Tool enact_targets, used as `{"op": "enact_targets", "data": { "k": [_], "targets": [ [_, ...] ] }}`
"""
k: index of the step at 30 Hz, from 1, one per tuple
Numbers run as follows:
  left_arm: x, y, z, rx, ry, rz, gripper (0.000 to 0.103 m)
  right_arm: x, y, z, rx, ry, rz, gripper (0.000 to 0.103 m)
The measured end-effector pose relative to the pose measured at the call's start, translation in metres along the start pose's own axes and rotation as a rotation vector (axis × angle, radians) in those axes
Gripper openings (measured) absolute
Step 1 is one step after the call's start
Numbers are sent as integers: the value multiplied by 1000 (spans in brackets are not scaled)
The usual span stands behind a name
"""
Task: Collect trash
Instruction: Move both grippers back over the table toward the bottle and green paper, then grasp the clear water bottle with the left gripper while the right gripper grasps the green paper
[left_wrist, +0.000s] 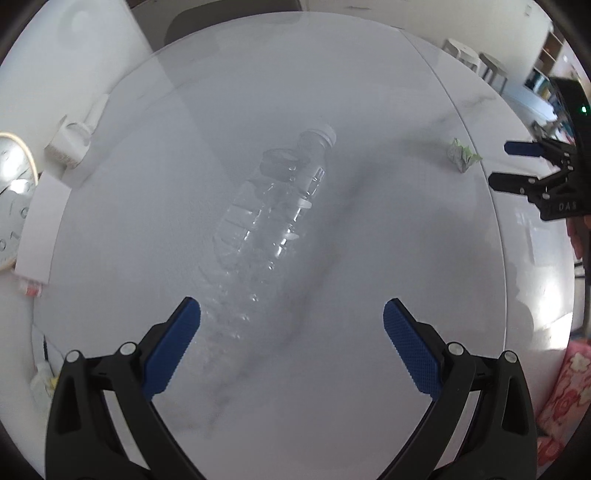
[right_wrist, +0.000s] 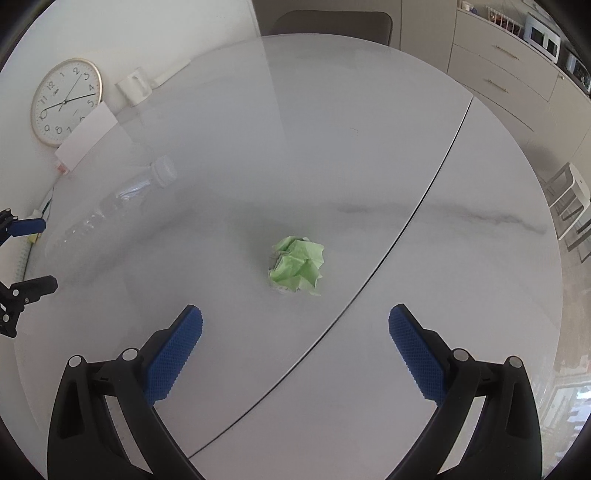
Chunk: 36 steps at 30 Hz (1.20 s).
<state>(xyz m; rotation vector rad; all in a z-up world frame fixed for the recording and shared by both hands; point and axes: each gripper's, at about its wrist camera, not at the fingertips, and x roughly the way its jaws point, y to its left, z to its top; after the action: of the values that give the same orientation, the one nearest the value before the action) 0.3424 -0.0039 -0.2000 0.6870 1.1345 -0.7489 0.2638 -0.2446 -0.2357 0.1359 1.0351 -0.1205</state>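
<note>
A clear plastic bottle (left_wrist: 266, 218) with a white cap lies on its side on the round white marble table (left_wrist: 369, 369), just ahead of my left gripper (left_wrist: 291, 314), which is open and empty. A crumpled green paper ball (right_wrist: 297, 265) rests on the table (right_wrist: 406, 166) ahead of my right gripper (right_wrist: 295, 317), also open and empty. In the left wrist view the paper ball (left_wrist: 462, 155) sits far right, near the right gripper (left_wrist: 500, 164). The right wrist view shows the bottle (right_wrist: 122, 199) at left, with the left gripper (right_wrist: 40, 254) beyond it.
A round wall clock (right_wrist: 65, 101), a white card (right_wrist: 88, 134) and a white mug (right_wrist: 133, 88) stand at the table's far left edge. A dark chair back (right_wrist: 328, 22) is behind the table. Drawers (right_wrist: 498, 70) and white stools (right_wrist: 572, 206) are to the right.
</note>
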Motion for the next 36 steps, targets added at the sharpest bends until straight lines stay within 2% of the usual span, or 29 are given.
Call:
{"op": "enact_targets", "data": {
  "k": [3,5,8,10,14,25,26,28,30,33,36],
  "targets": [
    [19,11,13,80,47,-72,95,8,-3,6,48,-4,-9,100],
    [22,14,19,134,39,-98,95,11,-3,10,71,-5,-18,100],
    [28,19,32,186,56,-187,95,16,-2,14,92,-5,-25,100],
    [33,18,39,226,64,-210,95,17,1,15,95,-7,-36,100],
    [46,14,46,281,73,-209,95,18,6,18,92,-13,-55,100],
    [67,-7,50,312,117,-217,95,21,7,19,91,-6,-84,100],
    [69,-6,52,315,122,-214,92,22,7,19,90,-5,-85,100],
    [72,-2,51,309,132,-199,80,21,7,18,90,-3,-84,100],
    [79,2,48,285,147,-172,63,20,7,18,89,-5,-84,100],
    [82,3,47,243,152,-166,61,19,5,17,88,-7,-80,100],
    [82,4,47,201,155,-119,61,18,6,15,82,-11,-83,100]
  ]
}}
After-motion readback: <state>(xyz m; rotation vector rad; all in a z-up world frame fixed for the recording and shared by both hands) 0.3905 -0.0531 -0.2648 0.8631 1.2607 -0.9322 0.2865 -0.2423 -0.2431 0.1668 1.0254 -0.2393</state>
